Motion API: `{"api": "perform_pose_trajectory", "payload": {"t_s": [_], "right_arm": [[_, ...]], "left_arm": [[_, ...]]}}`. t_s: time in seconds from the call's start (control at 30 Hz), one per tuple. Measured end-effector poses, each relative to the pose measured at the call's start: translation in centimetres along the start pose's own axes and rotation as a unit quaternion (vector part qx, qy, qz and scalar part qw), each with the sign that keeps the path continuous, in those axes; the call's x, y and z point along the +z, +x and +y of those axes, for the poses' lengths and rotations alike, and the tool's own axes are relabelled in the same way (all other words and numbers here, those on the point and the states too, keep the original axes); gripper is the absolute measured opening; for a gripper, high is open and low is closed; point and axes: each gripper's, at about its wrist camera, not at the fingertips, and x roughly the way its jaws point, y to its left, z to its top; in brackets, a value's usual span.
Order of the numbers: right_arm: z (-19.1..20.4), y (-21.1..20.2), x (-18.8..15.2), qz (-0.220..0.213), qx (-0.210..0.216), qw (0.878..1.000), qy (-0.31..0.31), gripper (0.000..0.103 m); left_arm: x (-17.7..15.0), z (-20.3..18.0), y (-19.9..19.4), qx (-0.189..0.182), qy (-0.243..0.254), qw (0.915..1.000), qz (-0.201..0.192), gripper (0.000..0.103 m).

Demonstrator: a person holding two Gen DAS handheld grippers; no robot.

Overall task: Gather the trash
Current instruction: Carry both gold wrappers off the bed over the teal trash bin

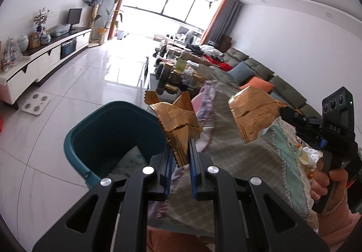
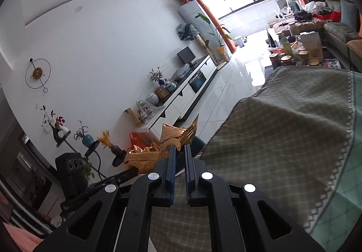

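My left gripper (image 1: pixel 179 150) is shut on a crumpled gold foil wrapper (image 1: pixel 178 125), held just right of and above a teal trash bin (image 1: pixel 101 136) on the floor. My right gripper (image 2: pixel 178 150) is shut on a second gold foil wrapper (image 2: pixel 176 136). That wrapper also shows in the left wrist view (image 1: pixel 251 114), held by the right gripper (image 1: pixel 282 111) above the cloth-covered table (image 1: pixel 237 161). In the right wrist view the left gripper's wrapper (image 2: pixel 140 159) sits low left, and a sliver of the bin (image 2: pixel 199 141) shows past my fingers.
The table with a green checked cloth (image 2: pixel 282 138) fills the right side. A cluttered coffee table with jars (image 1: pixel 176 75) stands beyond it, and a green sofa (image 1: pixel 271 77) lies along the right wall. A white TV cabinet (image 1: pixel 45 57) runs along the left wall. A scale (image 1: pixel 36 103) lies on the tiled floor.
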Motion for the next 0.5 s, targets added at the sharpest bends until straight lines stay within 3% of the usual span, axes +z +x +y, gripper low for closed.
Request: {"api": "perform_pose_trajectory", "payload": {"t_s": [0.5], "right_arm": [[1.9, 5.9, 0.1, 0.047, -0.007, 0.999, -0.015, 0.007]], "left_arm": [[-0.3, 3.4, 1.7, 0.039, -0.027, 0.9987, 0.02, 0.015]]}}
